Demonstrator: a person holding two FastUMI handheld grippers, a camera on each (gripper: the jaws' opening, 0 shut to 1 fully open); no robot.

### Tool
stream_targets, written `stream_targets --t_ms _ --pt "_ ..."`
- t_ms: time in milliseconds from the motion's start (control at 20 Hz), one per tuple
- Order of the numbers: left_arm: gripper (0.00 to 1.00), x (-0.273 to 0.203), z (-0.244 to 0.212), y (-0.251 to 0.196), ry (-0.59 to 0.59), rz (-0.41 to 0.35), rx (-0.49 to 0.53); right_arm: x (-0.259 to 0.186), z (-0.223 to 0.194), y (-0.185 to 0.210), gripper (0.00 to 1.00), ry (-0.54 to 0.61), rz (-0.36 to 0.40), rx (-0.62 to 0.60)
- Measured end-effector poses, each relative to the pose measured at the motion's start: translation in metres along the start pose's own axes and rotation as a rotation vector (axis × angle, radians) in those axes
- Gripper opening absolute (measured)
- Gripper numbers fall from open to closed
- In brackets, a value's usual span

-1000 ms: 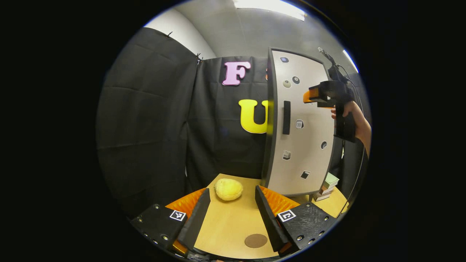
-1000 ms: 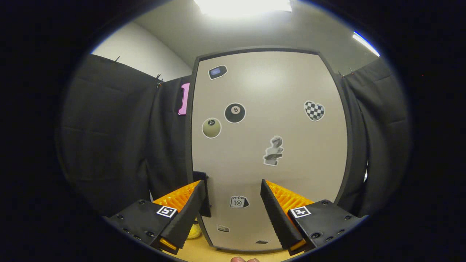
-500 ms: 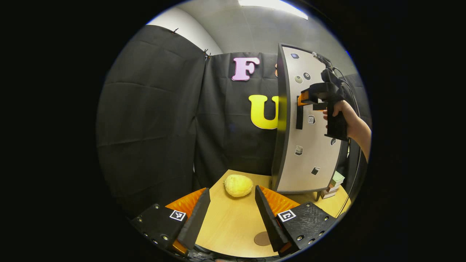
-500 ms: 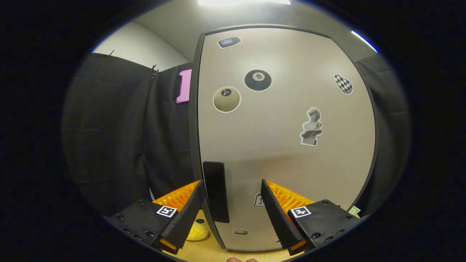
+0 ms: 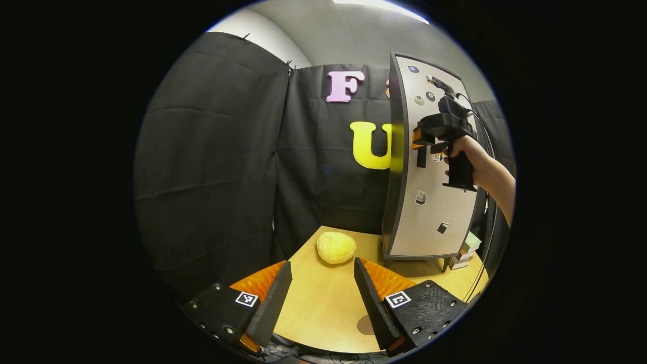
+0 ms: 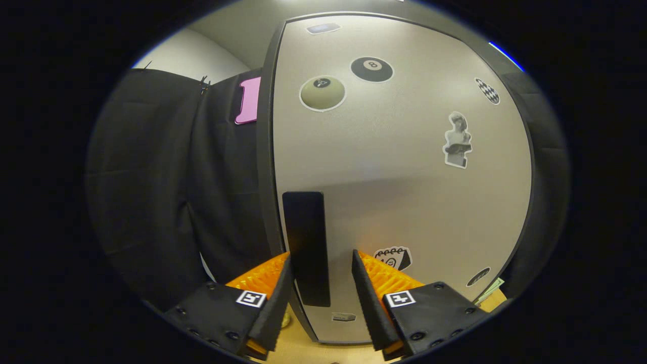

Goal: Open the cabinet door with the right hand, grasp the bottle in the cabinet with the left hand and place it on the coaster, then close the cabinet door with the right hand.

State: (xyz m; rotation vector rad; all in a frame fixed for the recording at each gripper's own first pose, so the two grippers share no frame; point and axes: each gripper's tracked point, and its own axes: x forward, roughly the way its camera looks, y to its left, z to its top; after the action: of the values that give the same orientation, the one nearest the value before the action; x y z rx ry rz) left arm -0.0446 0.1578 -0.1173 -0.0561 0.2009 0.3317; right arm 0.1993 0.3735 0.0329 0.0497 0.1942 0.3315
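Two views frame the shut cabinet door (image 6: 394, 192), so the bottle inside stays hidden. Its handle (image 6: 306, 247) stands between the right gripper (image 6: 317, 298) jaws, open and apparently not yet pressing: close squarely, then swing outward. Left gripper view adds the desk (image 5: 313, 308), coaster (image 5: 365, 325) and wide-open left gripper (image 5: 321, 298).

sponge (image 5: 335, 247) left of cabinet (image 5: 429, 202), coaster (image 5: 365, 325) nearer
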Motion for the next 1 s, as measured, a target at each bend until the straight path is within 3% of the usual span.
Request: stream_targets --t_ms 100,200,250,300,400,650,850,1000 --pt "0.73 -0.004 -0.001 0.0 0.001 0.003 0.001 0.0 -0.002 0.007 0.49 0.014 0.02 0.028" --pt "0.73 -0.009 -0.003 -0.001 0.006 0.005 -0.001 -0.002 -0.002 0.007 0.39 0.011 0.0 0.038" --pt "0.73 -0.013 -0.003 -0.001 0.006 0.005 -0.004 0.0 -0.002 0.007 0.39 0.005 -0.008 0.021" --pt "0.73 -0.016 -0.003 -0.001 0.006 0.004 -0.004 -0.001 -0.002 0.006 0.31 0.001 -0.012 -0.005" --pt "0.73 -0.022 -0.004 -0.001 0.005 0.006 0.001 -0.002 -0.003 0.006 0.33 -0.003 -0.013 -0.04" --pt "0.73 -0.033 -0.003 0.002 0.003 0.011 0.008 -0.002 -0.003 0.008 0.12 -0.003 0.06 -0.018" --pt "0.71 -0.031 -0.003 -0.005 0.005 0.002 0.005 -0.009 -0.005 0.008 0.09 0.014 0.097 -0.035" --pt "0.71 -0.028 0.002 -0.013 -0.004 -0.008 0.011 -0.027 -0.007 0.012 0.12 0.01 0.131 -0.043"
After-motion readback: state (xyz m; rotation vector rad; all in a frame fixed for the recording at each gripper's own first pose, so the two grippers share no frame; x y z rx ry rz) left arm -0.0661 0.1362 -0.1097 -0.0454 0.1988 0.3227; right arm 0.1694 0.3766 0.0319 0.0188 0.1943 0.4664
